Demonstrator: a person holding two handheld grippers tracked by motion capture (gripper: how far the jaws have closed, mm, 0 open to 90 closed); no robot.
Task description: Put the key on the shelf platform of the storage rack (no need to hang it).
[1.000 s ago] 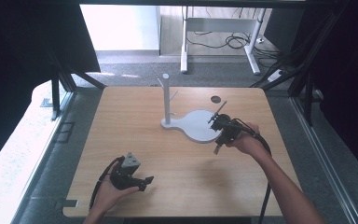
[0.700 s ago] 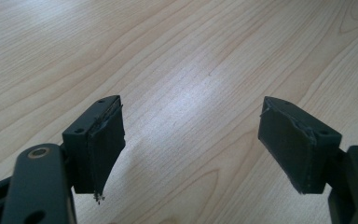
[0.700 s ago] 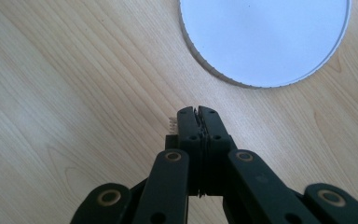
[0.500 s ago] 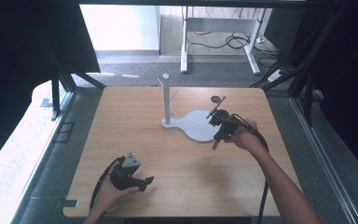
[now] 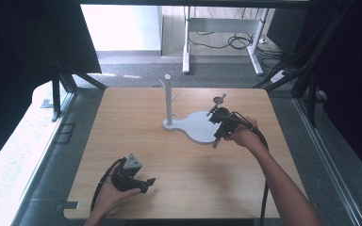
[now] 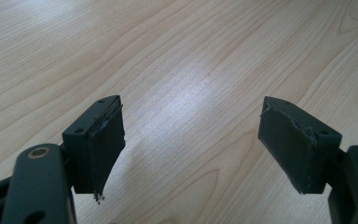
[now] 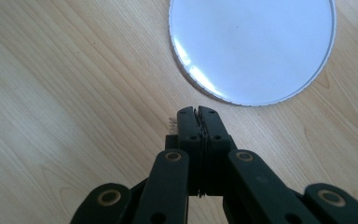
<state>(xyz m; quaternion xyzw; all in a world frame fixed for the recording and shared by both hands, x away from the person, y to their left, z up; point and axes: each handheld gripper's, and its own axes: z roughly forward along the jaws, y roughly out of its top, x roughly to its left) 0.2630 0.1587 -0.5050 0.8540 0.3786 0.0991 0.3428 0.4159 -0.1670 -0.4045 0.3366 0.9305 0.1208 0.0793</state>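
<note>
while the left claw [image 5: 147, 181] rests low at the worktop's [image 5: 136, 117] 7 o'clock corner, its jaws stand wide apart with bare wood between them. the right claw [image 7: 198, 113] is pressed fully closed on nothing, hovering just beside the white stand's round base [image 7: 251, 46]. the stand's post [image 5: 168, 100] rises upright at the base's 10 o'clock end.

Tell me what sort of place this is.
Probably a lab or workshop bench for recording handling: a wooden table inside a dark metal frame, a white stand on it, cables on the floor beyond.
</note>
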